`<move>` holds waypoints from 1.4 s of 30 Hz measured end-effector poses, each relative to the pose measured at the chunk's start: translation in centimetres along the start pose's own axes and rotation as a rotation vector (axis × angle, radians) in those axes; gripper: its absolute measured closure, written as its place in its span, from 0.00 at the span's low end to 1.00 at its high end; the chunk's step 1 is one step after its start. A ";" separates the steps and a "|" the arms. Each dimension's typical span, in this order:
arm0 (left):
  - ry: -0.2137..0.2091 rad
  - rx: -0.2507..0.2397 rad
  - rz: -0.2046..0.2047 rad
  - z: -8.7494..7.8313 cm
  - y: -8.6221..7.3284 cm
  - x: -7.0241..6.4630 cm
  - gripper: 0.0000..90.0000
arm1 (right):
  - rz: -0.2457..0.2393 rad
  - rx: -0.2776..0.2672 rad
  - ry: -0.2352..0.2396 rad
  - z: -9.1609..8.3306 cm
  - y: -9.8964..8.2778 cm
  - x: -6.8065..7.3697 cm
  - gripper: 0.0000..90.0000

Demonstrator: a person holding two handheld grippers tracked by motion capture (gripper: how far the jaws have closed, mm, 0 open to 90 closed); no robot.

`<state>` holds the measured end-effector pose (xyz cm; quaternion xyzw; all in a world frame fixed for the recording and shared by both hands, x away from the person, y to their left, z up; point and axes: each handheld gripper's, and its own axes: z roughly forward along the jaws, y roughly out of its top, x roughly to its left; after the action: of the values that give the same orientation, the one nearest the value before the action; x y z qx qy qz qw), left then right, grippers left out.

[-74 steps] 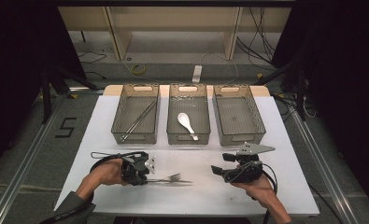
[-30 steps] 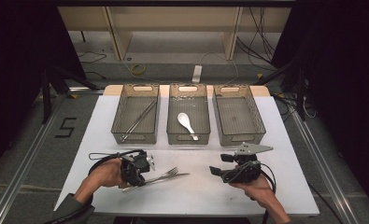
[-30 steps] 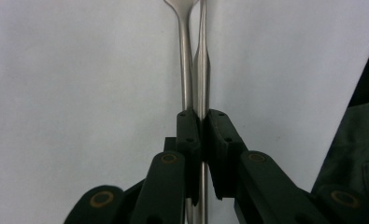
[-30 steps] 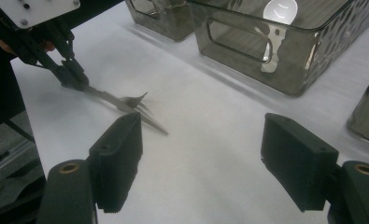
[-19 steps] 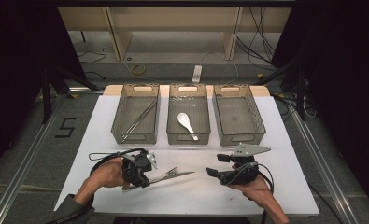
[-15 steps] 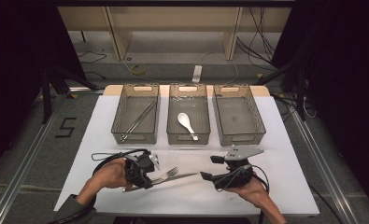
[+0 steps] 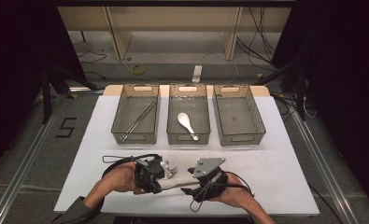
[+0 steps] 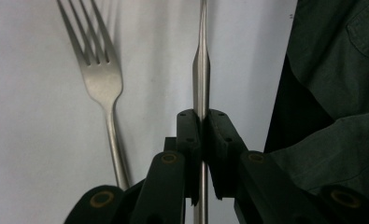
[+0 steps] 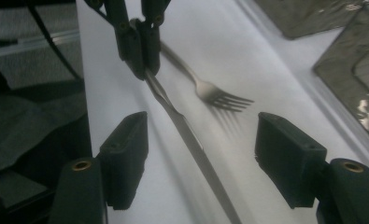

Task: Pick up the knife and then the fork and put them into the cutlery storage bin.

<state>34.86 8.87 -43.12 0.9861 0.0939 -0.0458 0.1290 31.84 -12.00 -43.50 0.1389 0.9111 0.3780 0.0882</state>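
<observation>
At the near edge of the white desk (image 7: pixel 285 154), the left claw (image 8: pixel 202 135) is clamped tight on the handle of a table knife (image 9: pixel 182 126). Seen along its jaws, the knife stands edge-on between the two pads and runs straight away from them; in the high view the same left claw (image 7: pixel 159 173) carries the knife out toward the other hand, its blade raised off the desk.

The right claw (image 9: pixel 201 154) faces the left one from just beyond the knife's tip. Its jaws have just been closing, yet they stand well apart, one on each side of the blade, and neither pad touches the metal. In the high view the right claw (image 7: pixel 191 183) sits just beside the knife's free end, with its grey three-cornered plate on top.

Beside the knife, on its far side, a fork (image 8: pixel 100 79) lies flat on the desk, tines pointing away from the left claw, close to the knife but apart from it.

Farther from the knife, three mesh bins stand in a row across the desk. The left bin (image 7: pixel 119 122) holds chopsticks (image 7: pixel 138 120), the middle bin (image 7: pixel 173 123) holds a white spoon (image 7: pixel 187 123), and the right bin (image 7: pixel 257 123) stands at the end of the row.
</observation>
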 end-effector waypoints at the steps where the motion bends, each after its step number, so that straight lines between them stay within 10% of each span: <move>1: -0.002 0.000 0.005 0.1 0.1 -0.1 0.93 | -0.014 0.013 -0.001 0.2 0.0 0.1 0.43; 42: 0.023 -0.037 0.045 -0.3 0.8 -1.9 0.92 | -0.061 0.153 0.075 3.2 0.5 1.2 0.83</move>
<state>33.19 7.87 -42.39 0.9859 0.0740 -0.0296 0.1471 31.68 -9.13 -45.44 0.1032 0.9438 0.3092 0.0545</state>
